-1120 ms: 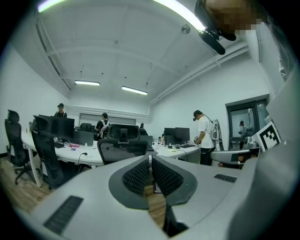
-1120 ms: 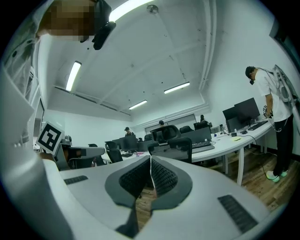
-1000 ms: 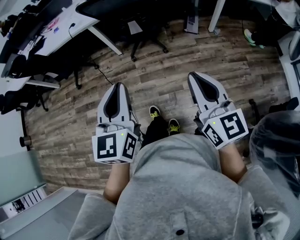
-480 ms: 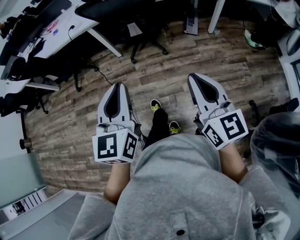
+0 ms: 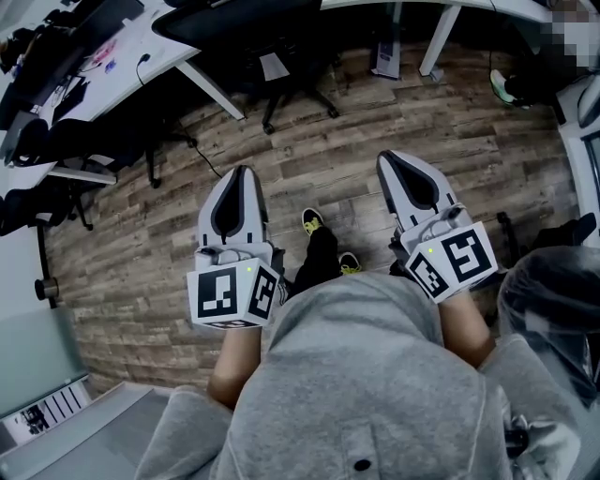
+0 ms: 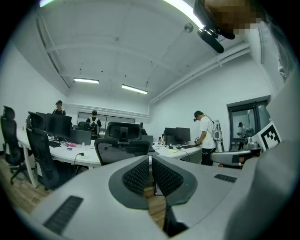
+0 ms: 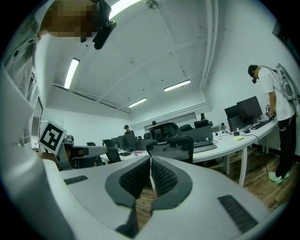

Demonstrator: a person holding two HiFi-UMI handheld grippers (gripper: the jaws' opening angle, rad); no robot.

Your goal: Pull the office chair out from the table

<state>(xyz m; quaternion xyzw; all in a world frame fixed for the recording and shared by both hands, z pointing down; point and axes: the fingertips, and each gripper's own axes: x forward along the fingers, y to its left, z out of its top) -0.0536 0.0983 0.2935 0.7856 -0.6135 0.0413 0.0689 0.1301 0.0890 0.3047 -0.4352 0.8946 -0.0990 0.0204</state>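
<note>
Facing the office chair (image 6: pixel 117 151), left gripper (image 5: pixel 237 172) and right gripper (image 5: pixel 392 157) have fingers pressed together, empty.

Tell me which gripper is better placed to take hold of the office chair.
Left, probably. In the head view the left gripper points nearly straight at the office chair; the right gripper sits further aside. Both have shut, empty jaws, and neither touches it.

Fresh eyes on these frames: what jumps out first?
Two white grippers with marker cubes fill the head view, left gripper and right gripper, both shut and empty above the wood floor. Ahead, a black office chair sits at the white desk.
</note>
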